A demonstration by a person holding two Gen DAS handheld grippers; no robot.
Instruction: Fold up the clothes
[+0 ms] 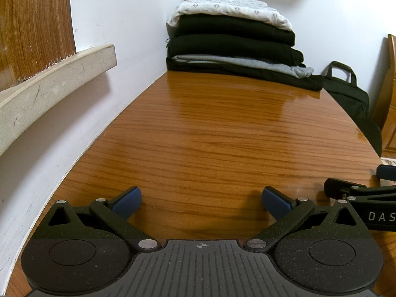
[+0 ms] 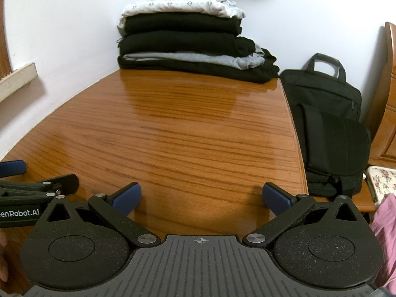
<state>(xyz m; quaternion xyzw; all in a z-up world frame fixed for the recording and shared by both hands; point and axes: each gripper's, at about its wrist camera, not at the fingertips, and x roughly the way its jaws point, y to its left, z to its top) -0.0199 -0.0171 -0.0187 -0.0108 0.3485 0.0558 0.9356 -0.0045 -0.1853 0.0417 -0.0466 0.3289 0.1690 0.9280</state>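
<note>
A stack of folded clothes [image 1: 235,42] [image 2: 190,39] rests at the far end of the wooden table [image 1: 210,136] [image 2: 173,136], in the wall corner: black and grey pieces with a white patterned one on top. My left gripper [image 1: 201,203] hovers low over the near part of the table, open, nothing between its blue pads. My right gripper [image 2: 201,201] is open too, beside it and empty. Each gripper shows at the edge of the other's view. A pink cloth [image 2: 384,237] shows at the right edge of the right wrist view.
White walls bound the table on the left and at the back. A beige ledge [image 1: 57,84] juts out from the left wall. A black bag [image 2: 326,123] stands off the table's right edge, with wooden furniture [image 2: 389,99] and a floral cushion [image 2: 382,180] beyond.
</note>
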